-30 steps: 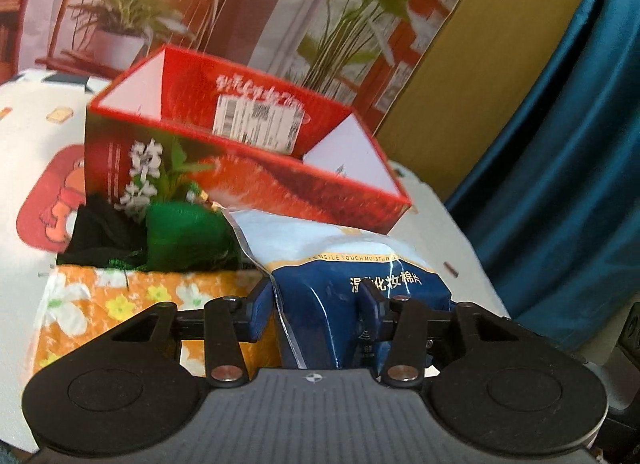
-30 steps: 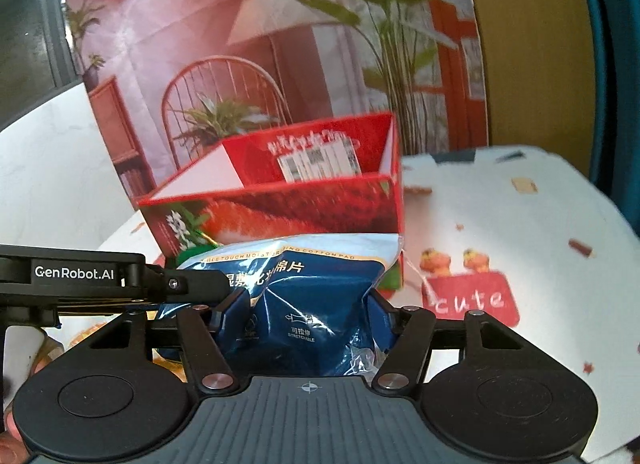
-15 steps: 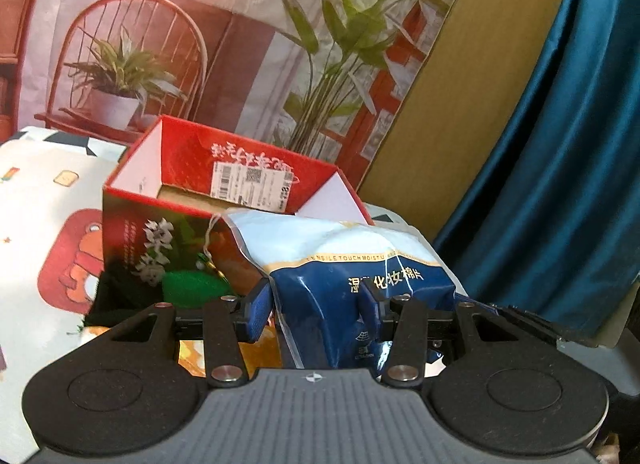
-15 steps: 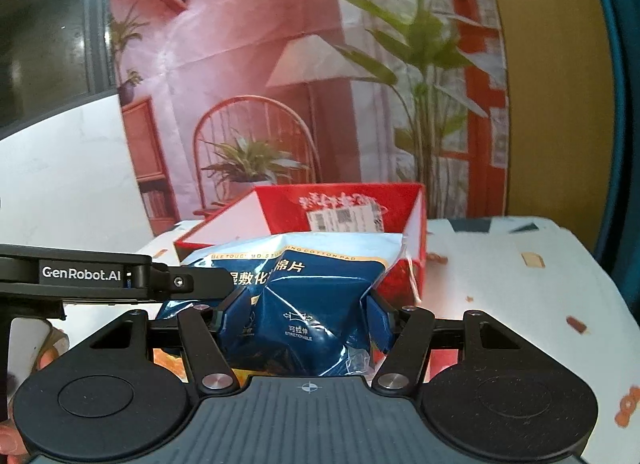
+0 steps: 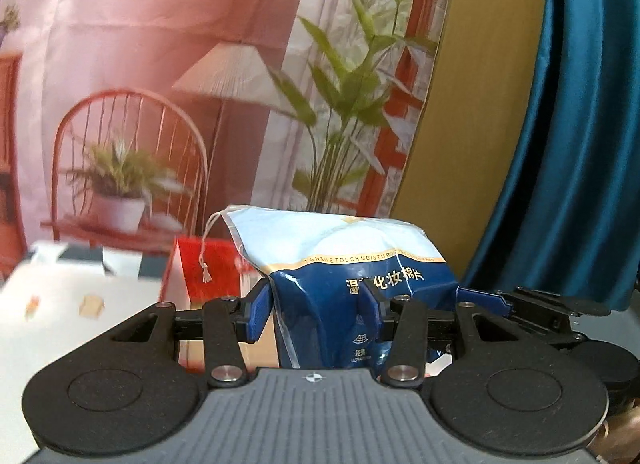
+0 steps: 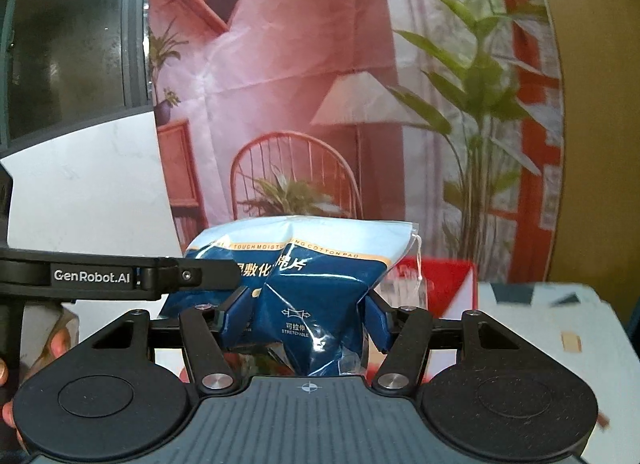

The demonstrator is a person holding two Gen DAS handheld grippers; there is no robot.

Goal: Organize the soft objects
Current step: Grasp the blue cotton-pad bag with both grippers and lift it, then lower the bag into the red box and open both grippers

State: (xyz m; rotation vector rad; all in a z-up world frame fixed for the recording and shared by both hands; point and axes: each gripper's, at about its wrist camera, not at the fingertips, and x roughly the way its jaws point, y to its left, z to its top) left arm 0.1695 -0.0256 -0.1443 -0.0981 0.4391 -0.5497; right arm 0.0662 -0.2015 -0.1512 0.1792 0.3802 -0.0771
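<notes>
A soft blue and pale-blue bag of cotton pads [image 5: 340,264] is held up in the air by both grippers. My left gripper [image 5: 316,304] is shut on one end of it. My right gripper [image 6: 304,316] is shut on the other end of the bag [image 6: 304,264]. A red cardboard box [image 5: 208,272] with an open top stands on the table behind and below the bag; it also shows in the right wrist view [image 6: 440,284]. The left gripper's arm [image 6: 120,276] crosses the right wrist view at the left.
A white tablecloth [image 5: 72,304] with small printed patches covers the table [image 6: 552,328]. A printed backdrop of a chair, lamp and plants hangs behind. A blue curtain [image 5: 568,144] hangs at the right.
Both grippers have lifted the bag well up and tilted upward. The red box has dropped low in both views, and the green and black items beside it have left view.
</notes>
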